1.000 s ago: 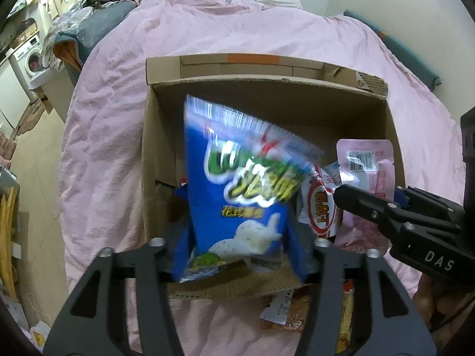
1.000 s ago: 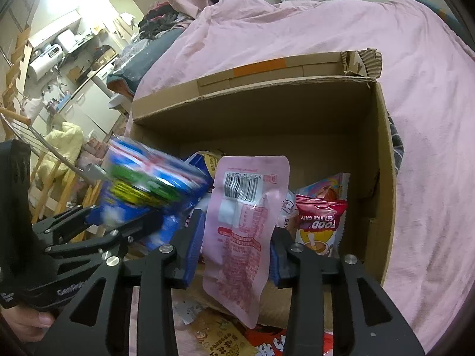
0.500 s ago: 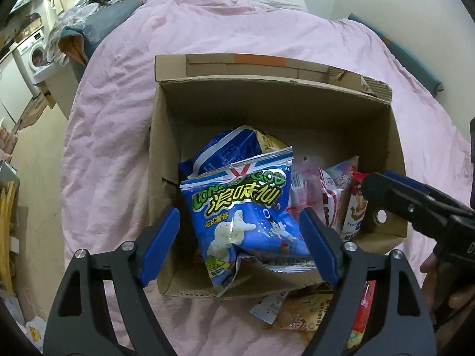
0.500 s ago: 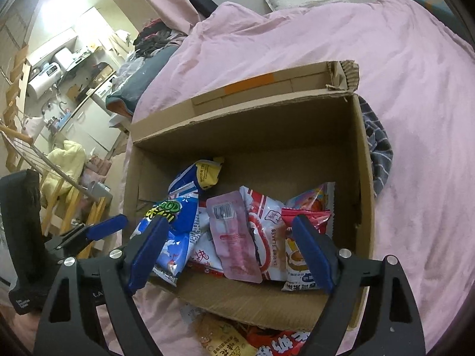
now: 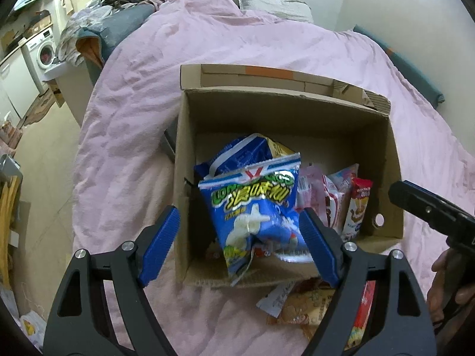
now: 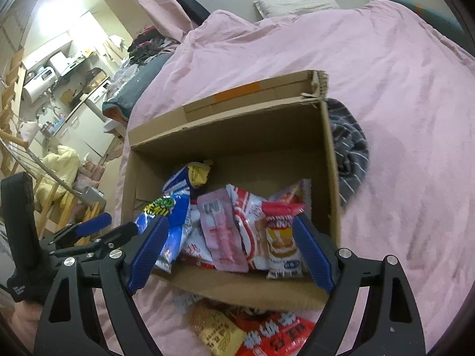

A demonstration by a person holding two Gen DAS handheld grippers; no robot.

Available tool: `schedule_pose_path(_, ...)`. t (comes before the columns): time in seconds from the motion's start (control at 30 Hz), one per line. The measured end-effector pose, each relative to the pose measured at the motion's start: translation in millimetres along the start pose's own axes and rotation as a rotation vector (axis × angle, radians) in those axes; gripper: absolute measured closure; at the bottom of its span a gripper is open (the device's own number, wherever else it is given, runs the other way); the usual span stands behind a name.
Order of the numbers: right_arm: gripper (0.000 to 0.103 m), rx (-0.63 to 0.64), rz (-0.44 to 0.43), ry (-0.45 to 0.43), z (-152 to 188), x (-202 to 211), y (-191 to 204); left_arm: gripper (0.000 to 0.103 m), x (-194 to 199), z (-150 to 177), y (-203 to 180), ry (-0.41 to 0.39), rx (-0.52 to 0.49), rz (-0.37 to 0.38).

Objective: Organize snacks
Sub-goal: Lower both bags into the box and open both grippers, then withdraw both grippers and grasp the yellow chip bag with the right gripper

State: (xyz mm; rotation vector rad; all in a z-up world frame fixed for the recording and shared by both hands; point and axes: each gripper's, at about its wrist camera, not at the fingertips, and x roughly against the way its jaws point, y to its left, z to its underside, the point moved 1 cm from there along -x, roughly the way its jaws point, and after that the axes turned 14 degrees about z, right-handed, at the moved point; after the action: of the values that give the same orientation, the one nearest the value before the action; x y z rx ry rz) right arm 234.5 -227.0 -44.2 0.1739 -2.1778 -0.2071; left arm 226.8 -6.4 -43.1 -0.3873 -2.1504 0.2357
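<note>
Both grippers' jaws wide above box (image 5: 368,136)

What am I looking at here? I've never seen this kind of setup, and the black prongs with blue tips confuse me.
A person holds a two-finger gripper in each hand; no robot arm is involved. Each picture comes from a fisheye camera on one gripper, looking along its fingers. The left gripper and the right gripper both stand open and hold nothing; their jaws have just been opening. On the pink bed cover sits an open brown cardboard box holding snacks: a blue puffed-snack bag, a flat pink packet and others. More snack packets lie outside, before the box.
</note>
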Motion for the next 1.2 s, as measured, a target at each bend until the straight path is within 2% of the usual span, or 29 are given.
schedule_pose_path(0.37, 0.015, -0.029, 0.044, 0.021, 27.7, 33.0, -13.4, 0.023, 28.5, 22.0, -10.5, 0.001, -0.042, 0.008)
schedule_pose_path(0.8, 0.015, -0.093, 0.041, 0.08, 69.5, 56.5, -33.3, 0.023, 58.4, 72.7, 0.8, 0.024, 0.036, 0.01)
schedule_pose_path(0.87, 0.015, -0.101, 0.037, 0.106, 76.9, 54.6, -36.7, 0.023, 60.3, 80.0, 3.5, 0.031, 0.054, 0.012)
schedule_pose_path(1.0, 0.015, -0.09, 0.075, 0.213, 98.6, 37.1, -45.1, 0.023, 60.1, 90.5, 5.4, 0.053, 0.06, 0.009)
schedule_pose_path(1.2, 0.015, -0.13, 0.005, 0.388, 125.4, 13.0, -58.2, 0.023, 56.3, 96.5, 13.3, 0.077, 0.101, 0.019)
